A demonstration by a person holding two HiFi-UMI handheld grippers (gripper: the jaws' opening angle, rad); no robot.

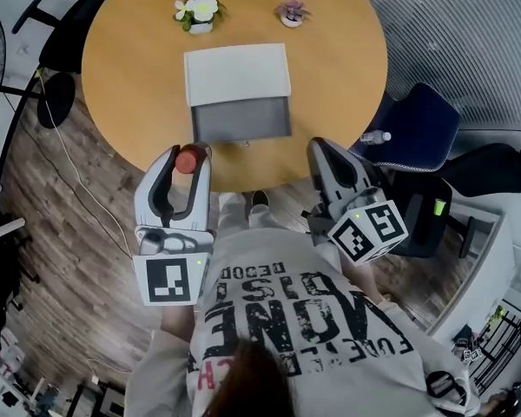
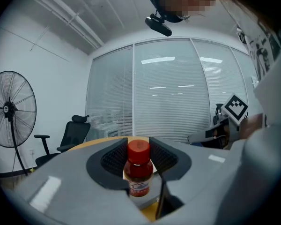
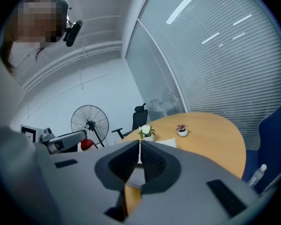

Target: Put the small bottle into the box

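Note:
The small bottle (image 1: 189,160), dark red with a red cap, is held upright between the jaws of my left gripper (image 1: 188,152), just off the round table's near edge. In the left gripper view the bottle (image 2: 139,170) stands between the ribbed pads, which press on its sides. The box (image 1: 241,118) lies open on the table ahead of it, grey inside with its white lid (image 1: 237,72) folded back. My right gripper (image 1: 323,146) hovers at the table's near right edge, its jaws (image 3: 139,149) shut with nothing between them. The right gripper view also catches the bottle (image 3: 86,143).
A white flower pot (image 1: 198,11) and a small purple plant (image 1: 292,12) stand at the far side of the round wooden table (image 1: 130,50). A blue chair (image 1: 417,129) with a water bottle (image 1: 376,136) sits to the right. A floor fan (image 2: 11,109) and a black office chair (image 2: 70,135) stand on the left.

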